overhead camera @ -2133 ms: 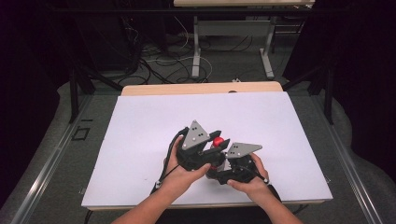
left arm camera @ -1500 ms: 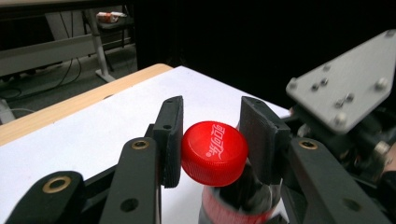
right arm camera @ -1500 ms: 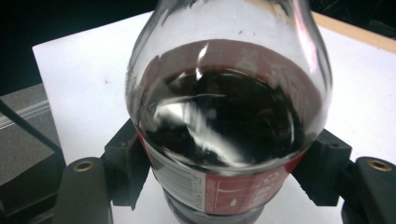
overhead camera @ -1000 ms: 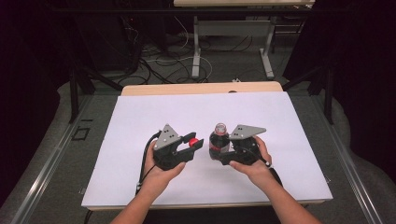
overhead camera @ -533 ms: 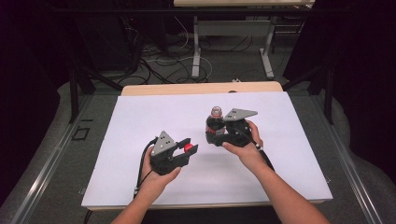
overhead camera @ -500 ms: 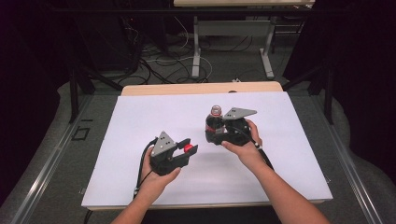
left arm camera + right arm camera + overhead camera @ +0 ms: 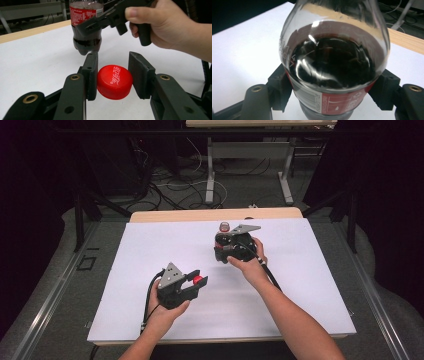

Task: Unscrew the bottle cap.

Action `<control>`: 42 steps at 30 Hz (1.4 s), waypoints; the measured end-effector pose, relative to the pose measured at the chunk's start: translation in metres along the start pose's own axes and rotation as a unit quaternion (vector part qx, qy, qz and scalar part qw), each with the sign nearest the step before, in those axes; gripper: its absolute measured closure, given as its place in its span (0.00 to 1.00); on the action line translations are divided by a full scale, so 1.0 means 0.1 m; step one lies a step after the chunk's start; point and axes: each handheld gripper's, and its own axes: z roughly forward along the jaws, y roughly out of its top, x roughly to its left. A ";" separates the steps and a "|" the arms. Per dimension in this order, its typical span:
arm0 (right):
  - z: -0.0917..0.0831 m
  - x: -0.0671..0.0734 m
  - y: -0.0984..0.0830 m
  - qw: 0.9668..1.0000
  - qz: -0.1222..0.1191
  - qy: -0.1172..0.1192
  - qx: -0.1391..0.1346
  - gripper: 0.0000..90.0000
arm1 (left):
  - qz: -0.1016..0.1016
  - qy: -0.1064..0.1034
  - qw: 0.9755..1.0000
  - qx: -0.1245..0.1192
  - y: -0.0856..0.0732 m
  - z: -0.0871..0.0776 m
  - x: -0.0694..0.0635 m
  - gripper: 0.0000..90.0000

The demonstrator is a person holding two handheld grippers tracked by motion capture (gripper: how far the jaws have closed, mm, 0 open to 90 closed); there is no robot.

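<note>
The left claw (image 7: 197,281) is clamped on a round red plastic screw cap (image 7: 114,82) near the tabletop's (image 7: 310,270) 7 o'clock. The right claw (image 7: 223,246) grips an uncapped clear plastic cola bottle (image 7: 332,65) toward 12 o'clock. Uncapping looks finished; next, probably set both down gently, bottle upright.

1. The red cap (image 7: 114,82) carries white Coca-Cola lettering in Chinese characters, running sideways across its top in the left gripper view.
2. The bottle (image 7: 86,22) wears a red label (image 7: 85,13) with small white print, too fine to read.
3. In the right gripper view, the label (image 7: 332,98) shows a barcode (image 7: 308,96) with tiny unreadable digits.
</note>
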 end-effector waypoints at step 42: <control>0.43 0.04 -0.40 1.000 -0.012 -0.001 -0.013 0.31 | -0.006 0.008 1.000 0.001 -0.04 -0.01 0.09 0.68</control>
